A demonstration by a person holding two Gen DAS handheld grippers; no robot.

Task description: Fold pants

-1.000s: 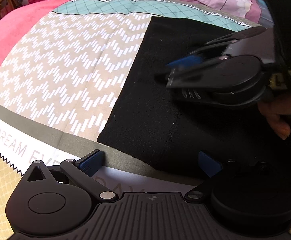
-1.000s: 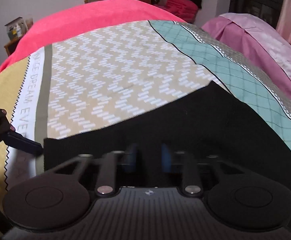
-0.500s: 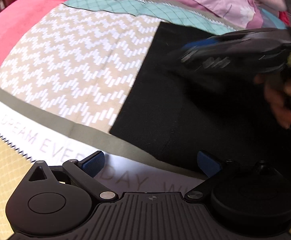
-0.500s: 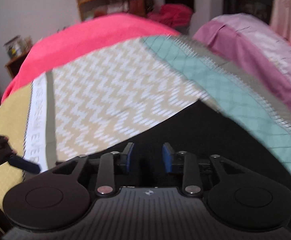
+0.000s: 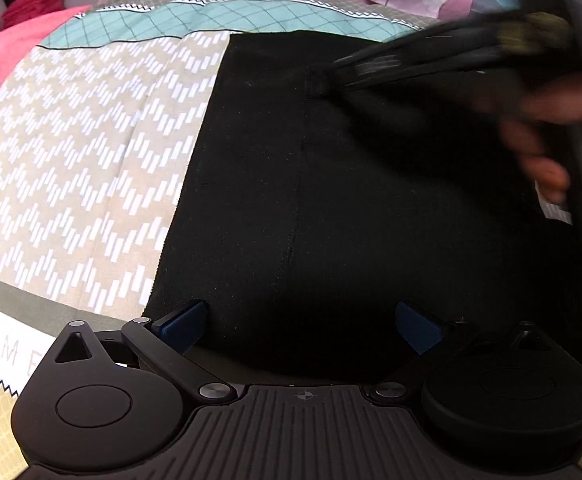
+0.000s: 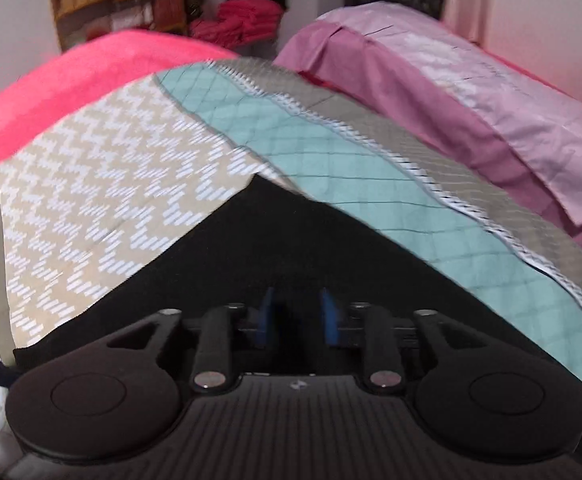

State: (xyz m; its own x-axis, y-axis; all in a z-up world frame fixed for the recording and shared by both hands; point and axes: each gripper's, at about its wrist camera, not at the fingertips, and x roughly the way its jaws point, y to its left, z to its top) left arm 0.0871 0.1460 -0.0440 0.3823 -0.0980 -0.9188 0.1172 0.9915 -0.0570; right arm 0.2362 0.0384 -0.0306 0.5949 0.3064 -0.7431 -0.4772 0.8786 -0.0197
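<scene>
The black pants (image 5: pixel 331 208) are spread flat on the patterned bedspread (image 5: pixel 71 168), the left gripper (image 5: pixel 303 326) is held wide open over them, and the right gripper (image 6: pixel 298 316), jaws just opened partway, grips nothing.

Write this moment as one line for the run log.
pants: flat on quilt | left gripper: open | right gripper: jaws just opening, nothing between

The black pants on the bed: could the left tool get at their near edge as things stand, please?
Probably yes. The left tool hangs open right over the near edge of the black pants, its blue pads apart with nothing between them. The right tool sits farther back over the pants, out of the way.
</scene>
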